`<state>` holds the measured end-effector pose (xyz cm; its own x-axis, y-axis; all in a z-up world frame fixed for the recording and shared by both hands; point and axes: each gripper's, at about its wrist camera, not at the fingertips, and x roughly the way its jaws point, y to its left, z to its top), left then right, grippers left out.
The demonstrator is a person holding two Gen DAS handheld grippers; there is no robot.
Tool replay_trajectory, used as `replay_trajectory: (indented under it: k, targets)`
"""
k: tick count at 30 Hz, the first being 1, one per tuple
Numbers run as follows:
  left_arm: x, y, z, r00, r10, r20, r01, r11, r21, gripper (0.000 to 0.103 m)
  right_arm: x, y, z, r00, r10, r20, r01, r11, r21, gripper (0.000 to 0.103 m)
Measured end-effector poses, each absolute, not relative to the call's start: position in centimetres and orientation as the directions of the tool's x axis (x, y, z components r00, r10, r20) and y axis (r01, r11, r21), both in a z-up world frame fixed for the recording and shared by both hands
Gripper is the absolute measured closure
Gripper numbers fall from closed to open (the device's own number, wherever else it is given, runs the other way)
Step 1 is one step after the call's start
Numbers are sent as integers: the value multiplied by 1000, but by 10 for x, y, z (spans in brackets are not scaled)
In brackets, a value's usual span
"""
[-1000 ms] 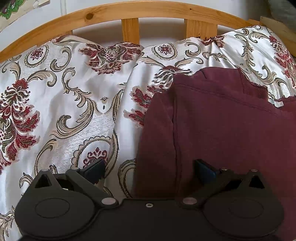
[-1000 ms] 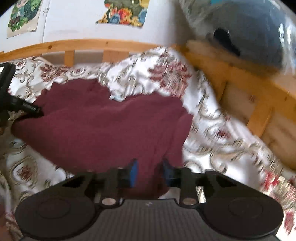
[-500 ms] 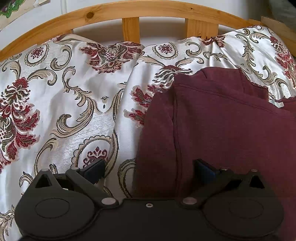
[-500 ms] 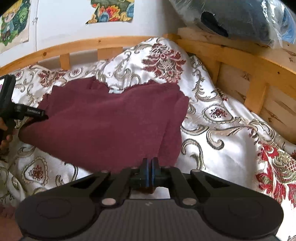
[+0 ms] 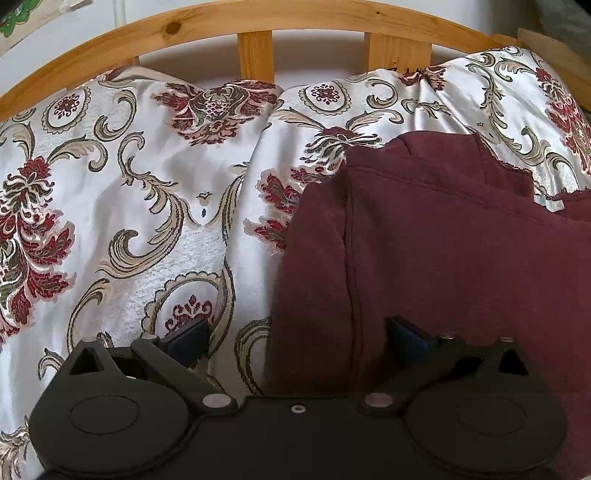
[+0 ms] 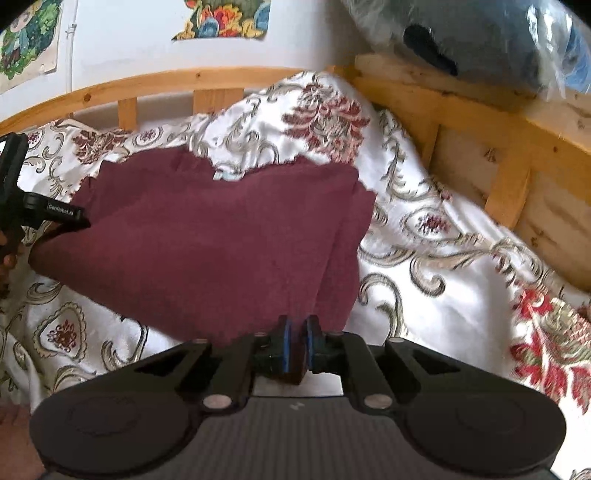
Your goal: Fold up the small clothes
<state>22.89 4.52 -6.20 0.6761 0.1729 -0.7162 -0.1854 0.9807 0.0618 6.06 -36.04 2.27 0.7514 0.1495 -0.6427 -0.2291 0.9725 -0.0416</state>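
Down at the bottom, right gripper (image 6: 297, 332) jaws pinch the soft, floppy maroon garment (image 6: 221, 236) hem, left gripper (image 5: 295, 334) jaws wide, so grab corners imo.

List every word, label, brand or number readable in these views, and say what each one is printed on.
"GenRobot.AI": white print on the black arm of the left gripper, seen at the left edge of the right wrist view.
Colourful posters on the wall: pictures only, no readable words.
Pale tag at the neck of the maroon garment: too small and blurred to read.
Nothing readable in the left wrist view.
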Motion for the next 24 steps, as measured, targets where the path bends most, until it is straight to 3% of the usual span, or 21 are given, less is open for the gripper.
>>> replay_trajectory:
  k: [3,4,6,10,16,20,24]
  targets:
    - [230,46,-62,673,172,-719,-183,981,63,0,61,-358,25,785,137,-604,-217,974,-61,55]
    - [230,46,-62,673,171,-720,-182,981,64,0,61,-357,26,796,136,-590,-215,974,-66,51]
    - [230,46,-62,673,171,-720,-183,981,63,0,63,-352,26,814,135,-565,-215,973,-78,50]
    - [229,46,-63,674,173,-719,-183,981,64,0,72,-332,22,842,165,-514,-249,963,-99,33]
    - [230,47,-63,674,173,-718,-185,981,62,0,87,-291,10,862,239,-447,-318,942,-109,17]
    - [230,46,-63,673,174,-719,-188,980,62,0,102,-268,-1,836,283,-471,-354,933,-68,11]
    - [230,46,-60,671,173,-721,-189,980,60,0,105,-253,-11,832,259,-491,-359,926,-118,6]
